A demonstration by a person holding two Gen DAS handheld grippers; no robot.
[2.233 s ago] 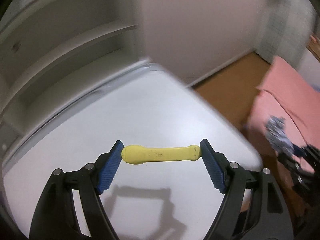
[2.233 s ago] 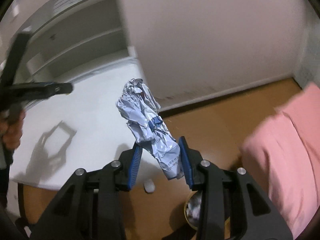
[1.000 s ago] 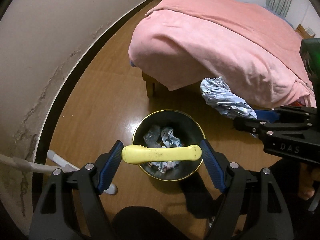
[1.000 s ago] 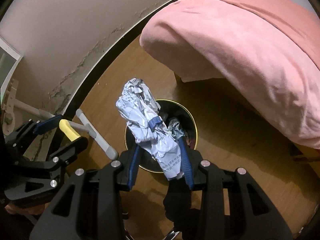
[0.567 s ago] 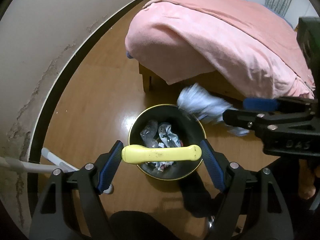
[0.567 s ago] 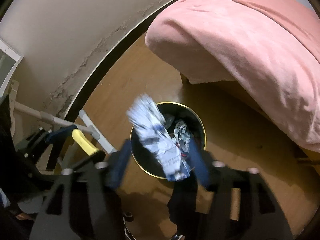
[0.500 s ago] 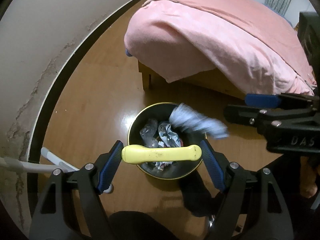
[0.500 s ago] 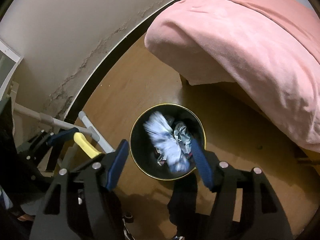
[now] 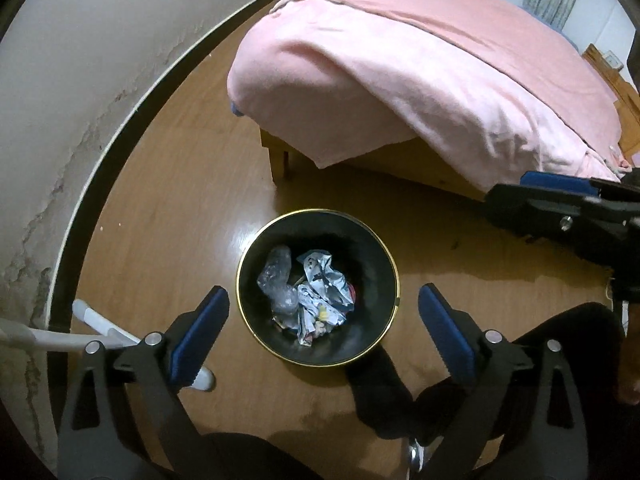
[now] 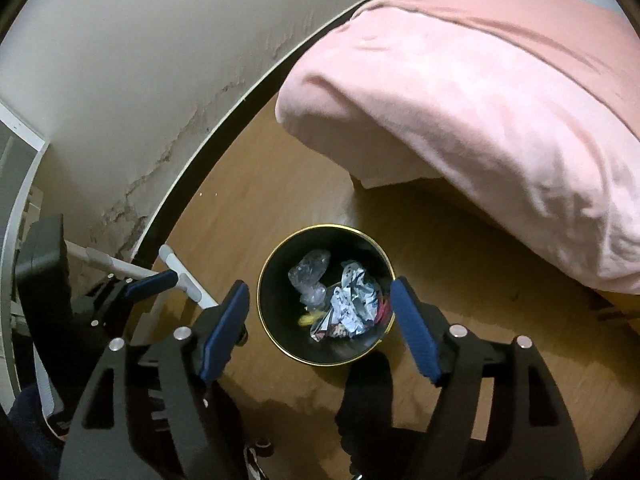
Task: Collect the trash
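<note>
Both loads have dropped since half a second ago: the yellow piece (image 10: 307, 319) and the crumpled wrapper (image 9: 322, 286) now lie in the bin (image 9: 384, 252). Left gripper (image 9: 324, 322) and right gripper (image 10: 320, 330) hang over it, each with fingers spread and holding nothing. Print on the wrapper is too small to read. Beside the bin stands the bed (image 9: 400, 92).
</note>
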